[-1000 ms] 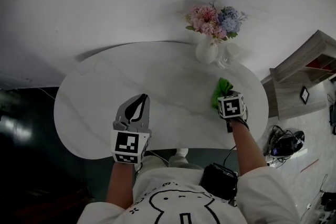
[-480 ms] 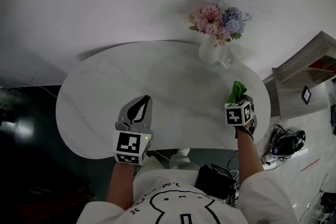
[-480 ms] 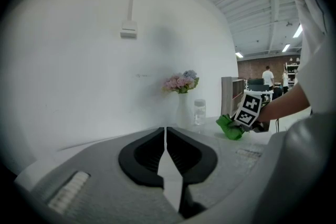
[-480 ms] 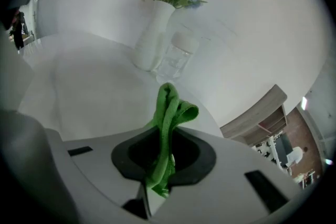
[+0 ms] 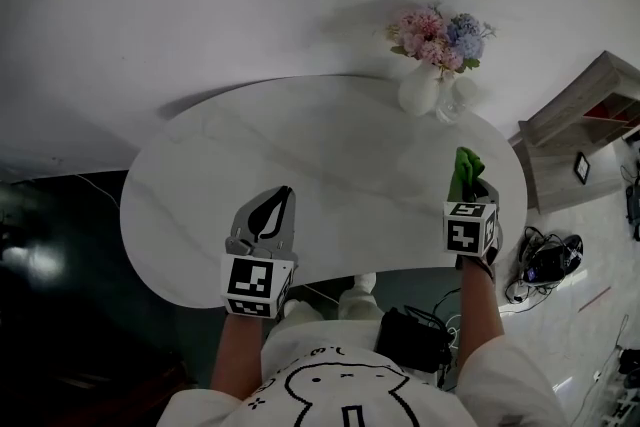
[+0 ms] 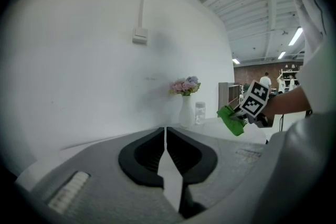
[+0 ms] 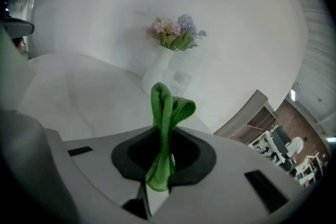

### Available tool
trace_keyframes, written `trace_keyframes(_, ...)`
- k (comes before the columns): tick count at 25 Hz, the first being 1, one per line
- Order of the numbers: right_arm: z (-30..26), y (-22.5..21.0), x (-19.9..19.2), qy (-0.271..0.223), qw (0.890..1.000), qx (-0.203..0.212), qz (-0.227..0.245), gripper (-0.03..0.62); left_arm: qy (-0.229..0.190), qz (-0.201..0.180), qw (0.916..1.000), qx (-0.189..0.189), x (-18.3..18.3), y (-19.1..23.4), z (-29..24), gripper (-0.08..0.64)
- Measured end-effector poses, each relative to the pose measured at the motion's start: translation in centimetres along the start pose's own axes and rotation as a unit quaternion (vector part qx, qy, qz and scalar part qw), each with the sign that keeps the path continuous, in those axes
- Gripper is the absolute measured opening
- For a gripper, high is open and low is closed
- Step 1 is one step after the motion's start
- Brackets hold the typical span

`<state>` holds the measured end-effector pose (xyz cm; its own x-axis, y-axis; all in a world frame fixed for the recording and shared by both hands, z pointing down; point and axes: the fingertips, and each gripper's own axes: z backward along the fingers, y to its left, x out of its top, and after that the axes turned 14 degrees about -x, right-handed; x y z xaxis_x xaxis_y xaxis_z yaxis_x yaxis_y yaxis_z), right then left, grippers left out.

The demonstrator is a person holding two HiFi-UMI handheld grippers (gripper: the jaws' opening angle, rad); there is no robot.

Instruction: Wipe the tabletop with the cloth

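The right gripper has its jaws clamped on a bright green cloth. In the right gripper view the cloth is pinched into a narrow fold between the dark pads, with a looped end poking out ahead of the right gripper and a short tail hanging behind. It sits over the right end of the white, marble-veined oval tabletop, near the front edge. Whether the fabric actually touches the surface I cannot tell. From the left gripper view the cloth seems to hang just at table level.

The left gripper rests or hovers over the front middle of the table, well apart from the cloth. Its jaws are brought together with nothing between them, as the left gripper view shows.

At the back right stand a white vase of pink and blue flowers and, just beside it, a small clear glass jar.

As for progress, my reading is that the cloth is picked up and in position, so the grasp is done. The stone shows no streaks, damp patches or dirt (it looks evenly clean everywhere), so nothing reveals which parts have been wiped. The whole broad stretch to the left of the cloth looks left to cover, and the area around the vase will need care.
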<state>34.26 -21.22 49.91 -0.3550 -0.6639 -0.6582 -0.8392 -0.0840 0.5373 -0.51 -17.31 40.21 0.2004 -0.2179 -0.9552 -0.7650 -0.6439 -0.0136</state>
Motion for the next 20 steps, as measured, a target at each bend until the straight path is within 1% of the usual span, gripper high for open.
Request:
trace_keyframes(6, 6.0, 4.8, 3.1, -0.036, 0.999, 0.034, -0.021, 0.048, -0.014, 0.021, 0.9994, 0.024, -1.2, 4.1, 5.7, 0.025)
trace_keyframes(11, 10.9, 10.0, 5.8, -0.069, 0.994, 0.072, -0.033, 0.048, -0.021, 0.024, 0.9988, 0.038, -2.2, 6.5, 10.3, 0.025)
trace_keyframes(16, 15.2, 15.3, 8.0, -0.102, 0.99, 0.1, -0.017, 0.048, -0.025, 0.027, 0.9976, 0.059, -3.5, 8.5, 15.2, 0.025)
trace_keyframes(20, 18.5, 19.5, 9.4, -0.125, 0.983, 0.136, -0.005, 0.048, -0.035, 0.027, 0.9956, 0.083, -4.3, 9.9, 18.7, 0.025)
